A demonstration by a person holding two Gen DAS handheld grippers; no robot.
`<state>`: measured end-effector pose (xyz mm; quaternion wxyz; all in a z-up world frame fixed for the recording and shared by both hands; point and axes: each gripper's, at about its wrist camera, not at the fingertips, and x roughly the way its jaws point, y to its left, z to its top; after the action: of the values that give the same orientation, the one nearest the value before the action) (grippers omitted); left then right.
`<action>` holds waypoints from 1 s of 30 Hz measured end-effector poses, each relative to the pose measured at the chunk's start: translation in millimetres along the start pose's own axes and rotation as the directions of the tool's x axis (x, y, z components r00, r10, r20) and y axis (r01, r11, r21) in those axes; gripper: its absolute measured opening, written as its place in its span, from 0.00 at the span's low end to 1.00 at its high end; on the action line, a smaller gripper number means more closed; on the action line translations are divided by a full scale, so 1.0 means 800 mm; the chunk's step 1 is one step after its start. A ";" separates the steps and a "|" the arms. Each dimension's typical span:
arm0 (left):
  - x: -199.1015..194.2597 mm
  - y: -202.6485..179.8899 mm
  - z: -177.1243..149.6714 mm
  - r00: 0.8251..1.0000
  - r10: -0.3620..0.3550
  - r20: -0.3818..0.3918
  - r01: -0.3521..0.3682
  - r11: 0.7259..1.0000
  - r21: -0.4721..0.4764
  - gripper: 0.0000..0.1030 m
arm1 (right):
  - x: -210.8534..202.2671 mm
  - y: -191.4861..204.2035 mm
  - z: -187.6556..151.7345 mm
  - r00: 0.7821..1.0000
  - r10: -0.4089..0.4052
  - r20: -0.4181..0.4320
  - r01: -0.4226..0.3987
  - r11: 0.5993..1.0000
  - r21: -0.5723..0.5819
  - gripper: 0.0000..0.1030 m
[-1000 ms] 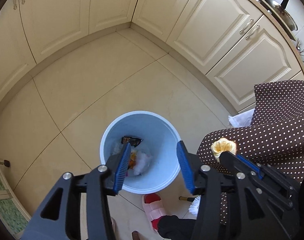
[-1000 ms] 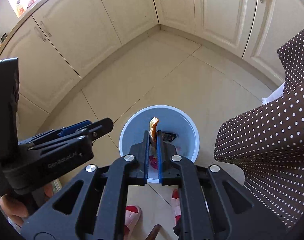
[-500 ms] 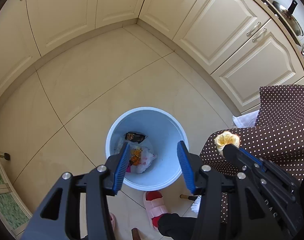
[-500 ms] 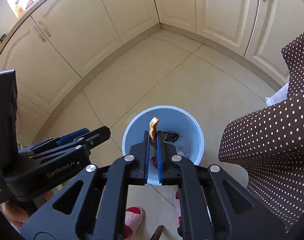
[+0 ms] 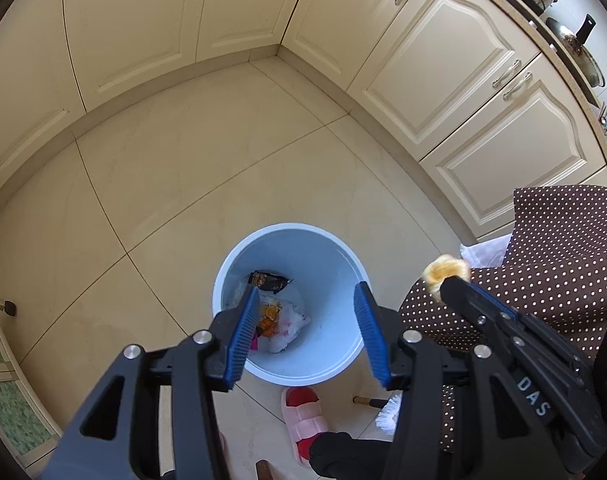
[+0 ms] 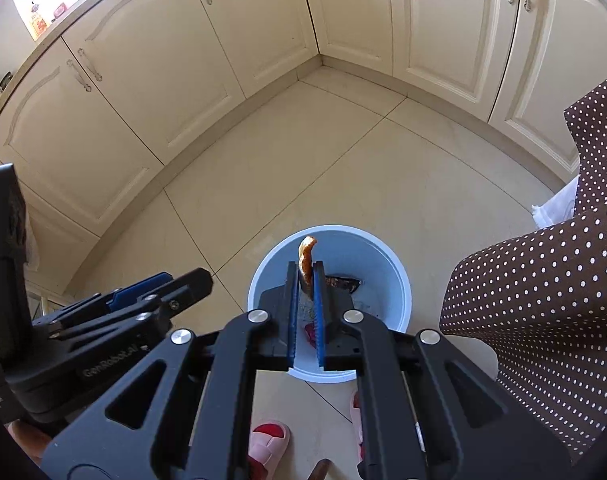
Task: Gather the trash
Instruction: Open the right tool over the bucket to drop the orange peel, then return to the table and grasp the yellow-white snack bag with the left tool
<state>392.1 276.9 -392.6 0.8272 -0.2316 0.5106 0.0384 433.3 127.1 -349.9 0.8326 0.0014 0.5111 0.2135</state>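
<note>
In the left wrist view, the left hand-held gripper (image 5: 307, 334) hovered with its fingers spread wide and nothing between them. Directly below it stood the blue bin (image 5: 343, 364), and compared with a second before the bin looked smaller and further down, so the hand-held gripper had risen a little. Wrappers and tissue (image 5: 281, 320) lay on the bin's bottom.

In the right wrist view, the right hand-held gripper (image 6: 305, 276) was pressed together, still pinching the orange peel (image 6: 305, 258). The peel pointed forward from its fingertips, above the bin's opening. It had not been dropped yet; I think releasing it is the next step.
</note>
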 end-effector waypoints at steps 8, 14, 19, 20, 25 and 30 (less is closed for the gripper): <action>-0.028 -0.014 -0.002 0.999 -0.001 0.039 0.000 1.000 0.029 0.47 | -0.026 -0.004 -0.004 1.000 -0.021 0.016 0.021 1.000 0.009 0.19; -0.067 -0.043 -0.011 0.997 -0.003 0.073 -0.002 0.997 0.071 0.47 | -0.089 -0.008 -0.008 0.996 -0.031 0.080 0.032 0.999 -0.011 0.19; -0.122 -0.099 -0.021 0.991 -0.050 0.121 0.032 0.989 0.146 0.47 | -0.174 -0.030 -0.017 0.983 -0.061 0.173 0.063 0.998 -0.003 0.19; -0.130 -0.110 -0.023 0.990 -0.065 0.126 0.045 0.987 0.157 0.47 | -0.192 -0.035 -0.019 0.979 -0.069 0.194 0.071 0.997 -0.001 0.19; -0.194 -0.204 -0.041 0.975 -0.137 0.177 0.080 0.952 0.295 0.50 | -0.298 -0.070 -0.037 0.940 -0.129 0.317 0.128 0.991 0.024 0.25; -0.238 -0.313 -0.068 0.959 -0.232 0.164 0.142 0.891 0.430 0.53 | -0.408 -0.125 -0.069 0.863 -0.248 0.441 0.234 0.968 0.087 0.46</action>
<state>331.5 63.6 -162.5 0.9065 -0.0940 0.3916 -0.1266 295.2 -92.5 -120.6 0.9478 -0.0008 0.3048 0.0941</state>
